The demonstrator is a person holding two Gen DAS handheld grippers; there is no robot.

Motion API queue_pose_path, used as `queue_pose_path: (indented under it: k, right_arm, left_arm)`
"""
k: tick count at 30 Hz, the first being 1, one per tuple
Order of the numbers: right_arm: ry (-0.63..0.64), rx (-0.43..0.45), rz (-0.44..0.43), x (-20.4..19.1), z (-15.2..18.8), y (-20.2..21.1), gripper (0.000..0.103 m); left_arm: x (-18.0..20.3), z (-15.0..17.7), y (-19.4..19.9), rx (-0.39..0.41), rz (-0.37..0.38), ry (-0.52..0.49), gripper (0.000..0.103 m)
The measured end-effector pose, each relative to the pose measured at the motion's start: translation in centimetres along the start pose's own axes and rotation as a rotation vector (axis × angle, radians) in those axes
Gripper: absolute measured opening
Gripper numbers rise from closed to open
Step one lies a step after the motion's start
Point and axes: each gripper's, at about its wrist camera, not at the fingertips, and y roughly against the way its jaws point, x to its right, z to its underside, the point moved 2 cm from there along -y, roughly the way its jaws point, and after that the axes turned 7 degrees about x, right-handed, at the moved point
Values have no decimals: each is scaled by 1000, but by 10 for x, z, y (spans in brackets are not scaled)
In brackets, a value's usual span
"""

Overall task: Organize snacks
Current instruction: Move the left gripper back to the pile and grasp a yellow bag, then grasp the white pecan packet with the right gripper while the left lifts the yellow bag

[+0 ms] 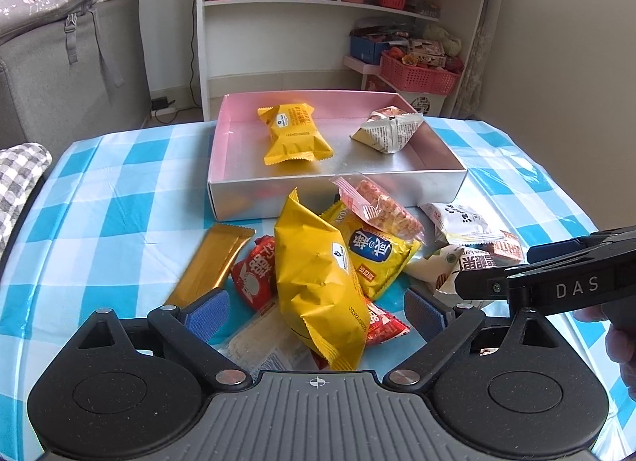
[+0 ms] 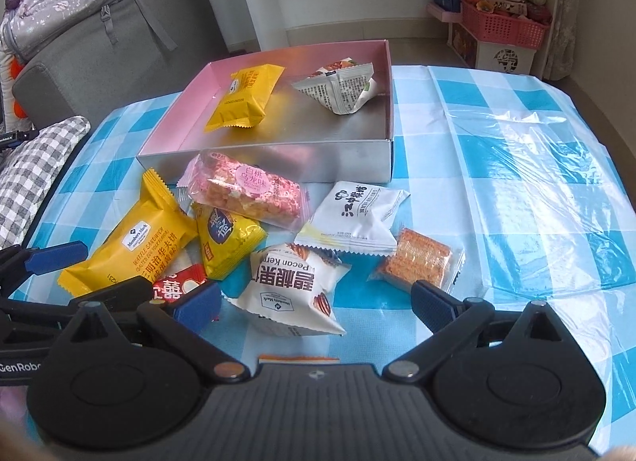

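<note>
Left gripper (image 1: 316,312): fingers spread wide, yellow waffle sandwich pack (image 1: 318,286) between them, ungripped.
Right gripper (image 2: 316,308): fingers apart, white pecan pack (image 2: 290,286) between them, unclamped.
Silver box (image 1: 338,192): beyond both fingertips, holding a second yellow pack (image 1: 296,135) and triangular white pack (image 1: 387,129).

Left gripper (image 1: 316,312) is low and level, jaws spread wide, blue pads (image 1: 206,316) well apart w/ nothing pinched. Right gripper (image 2: 316,304) is the same deal: jaws wide open, pointing fwd, just beside the left one. Bit of a hand (image 1: 620,345) shows behind the right unit.
</note>
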Motion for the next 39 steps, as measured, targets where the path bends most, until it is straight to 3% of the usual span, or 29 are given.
queue_pose_path:
  k: [8, 21, 31, 35, 39]
  right_arm:
    - [-85, -24, -8, 6, -5, -8, 100]
    - [-142, -73, -17, 0, -8, -24, 89]
    - [-131, -96, 21, -5, -7, -34, 70]
    - [-130, -97, 1, -7, -8, -32, 53]
    - [-110, -101, 10, -11, -9, -30, 50]
  left_arm:
    - [4, -2, -6, -15, 24, 15, 87]
    - [3, -3, -19, -62, 31, 46, 50]
    - [-2, -6, -22, -62, 13, 72, 42]
    - [-3, -8, -20, -53, 10, 76, 36]
    - [-2, -10, -17, -52, 10, 69, 32]
